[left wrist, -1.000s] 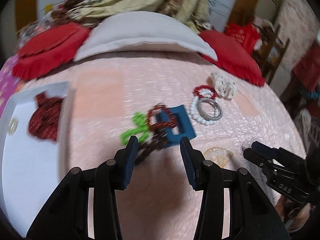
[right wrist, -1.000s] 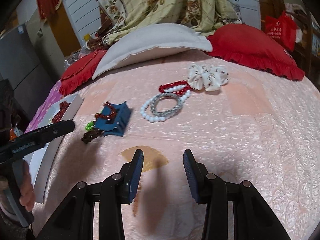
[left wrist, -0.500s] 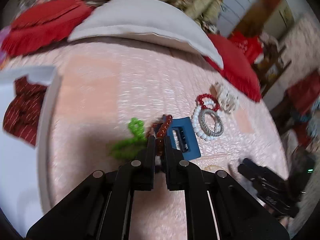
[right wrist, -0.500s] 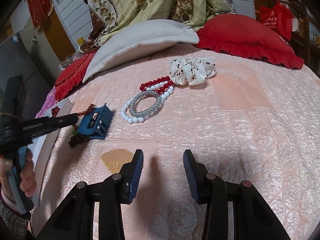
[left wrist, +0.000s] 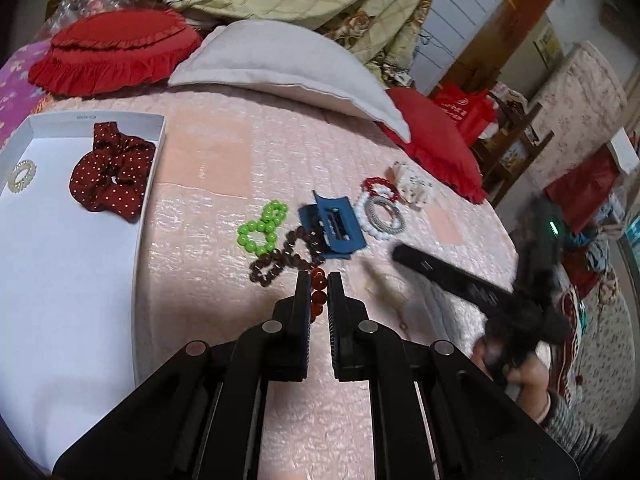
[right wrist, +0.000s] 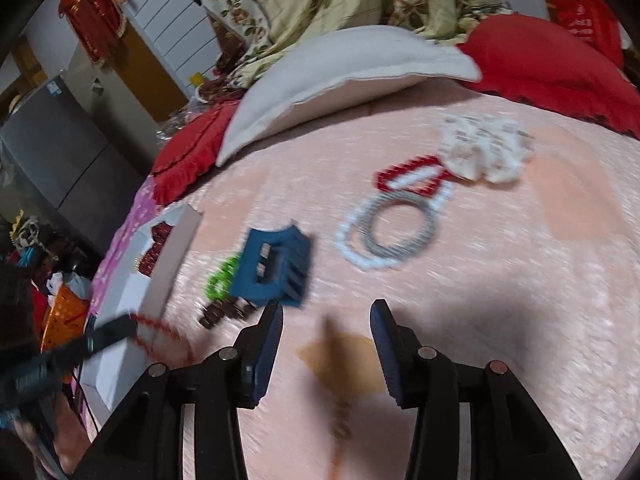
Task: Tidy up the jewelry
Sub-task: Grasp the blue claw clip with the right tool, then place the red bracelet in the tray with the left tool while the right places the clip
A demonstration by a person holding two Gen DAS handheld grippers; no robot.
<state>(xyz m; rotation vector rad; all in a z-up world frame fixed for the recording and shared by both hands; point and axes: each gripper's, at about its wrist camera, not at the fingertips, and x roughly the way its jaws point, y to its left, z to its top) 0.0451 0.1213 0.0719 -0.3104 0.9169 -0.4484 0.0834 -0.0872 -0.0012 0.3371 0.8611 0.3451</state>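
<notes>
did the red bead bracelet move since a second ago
Yes. The red bead bracelet lay draped over the blue hair clip; now it is pinched in the left tool and pulled off the clip, toward the white box.

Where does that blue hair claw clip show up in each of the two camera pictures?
Left wrist view: blue claw clip lies right of centre, beyond the gripper tips.
Right wrist view: the clip lies left of centre, blurred.
Shared landmark: the green bead bracelet just beside it.
</notes>
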